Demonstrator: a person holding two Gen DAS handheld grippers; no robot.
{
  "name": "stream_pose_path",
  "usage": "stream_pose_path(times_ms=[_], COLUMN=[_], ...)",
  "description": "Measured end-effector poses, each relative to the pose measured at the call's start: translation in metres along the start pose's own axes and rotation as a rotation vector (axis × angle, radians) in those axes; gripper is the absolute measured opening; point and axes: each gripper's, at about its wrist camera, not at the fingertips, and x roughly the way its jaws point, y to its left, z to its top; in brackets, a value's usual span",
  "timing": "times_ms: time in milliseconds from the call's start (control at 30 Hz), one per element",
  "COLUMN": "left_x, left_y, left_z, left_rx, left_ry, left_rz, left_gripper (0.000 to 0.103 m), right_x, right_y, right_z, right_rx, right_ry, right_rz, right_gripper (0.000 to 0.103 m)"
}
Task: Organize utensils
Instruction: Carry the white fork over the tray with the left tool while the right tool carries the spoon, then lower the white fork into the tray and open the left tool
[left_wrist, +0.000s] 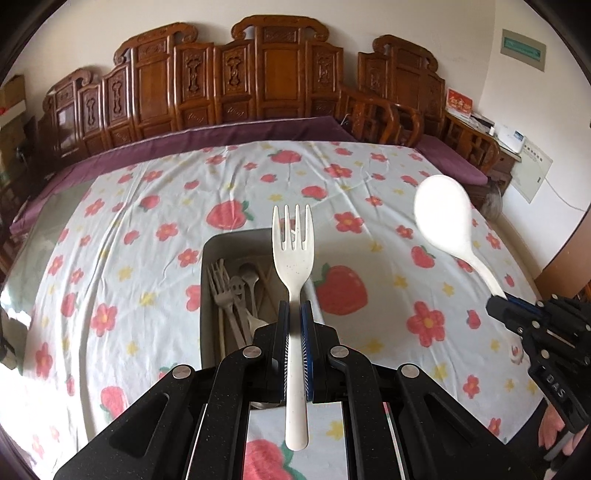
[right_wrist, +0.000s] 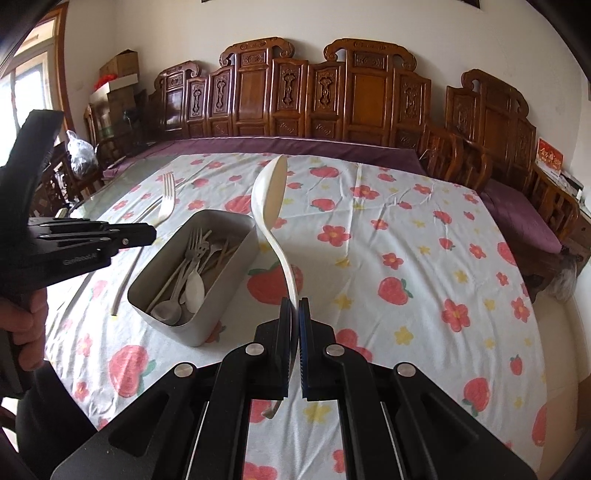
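On floral tablecloth: grey bin; left claw grasping fork, right claw grasping spoon.

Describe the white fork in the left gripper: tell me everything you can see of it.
The white fork looks like cream plastic with faint dark specks. It has four tines, a broad head and a flat handle with a rounded end. The left gripper is shut on its handle, with the tines pointing away from the camera and the handle's end sticking out behind the pads. It is held in the air above the grey utensil box and touches nothing but the pads.
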Motion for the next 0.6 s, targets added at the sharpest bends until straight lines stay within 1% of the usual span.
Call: stream_pose_path(times_ms=[133,267,433,600], left_x=[0.017,0.031,0.049,0.06], left_y=[0.014,0.028,0.044,0.051], left_z=[0.0,0.0,-0.002,-0.004], left_rx=[-0.02,-0.053,-0.091,-0.092], left_ry=[0.012,0.016,0.001,-0.017], left_rz=[0.013,0.006,-0.011,-0.023], left_gripper=[0.006,0.006,0.006,0.006], right_x=[0.007,0.017,0.032,0.047], right_y=[0.011,0.019,0.024,0.034], right_z=[0.002,0.009,0.019,0.026], right_rx=[-0.014,-0.022,-0.016,-0.034], right_ry=[0.005,0.008,0.015,0.021], right_rz=[0.017,0.027,0.044,0.054], right_gripper=[0.005,0.005,0.005,0.005])
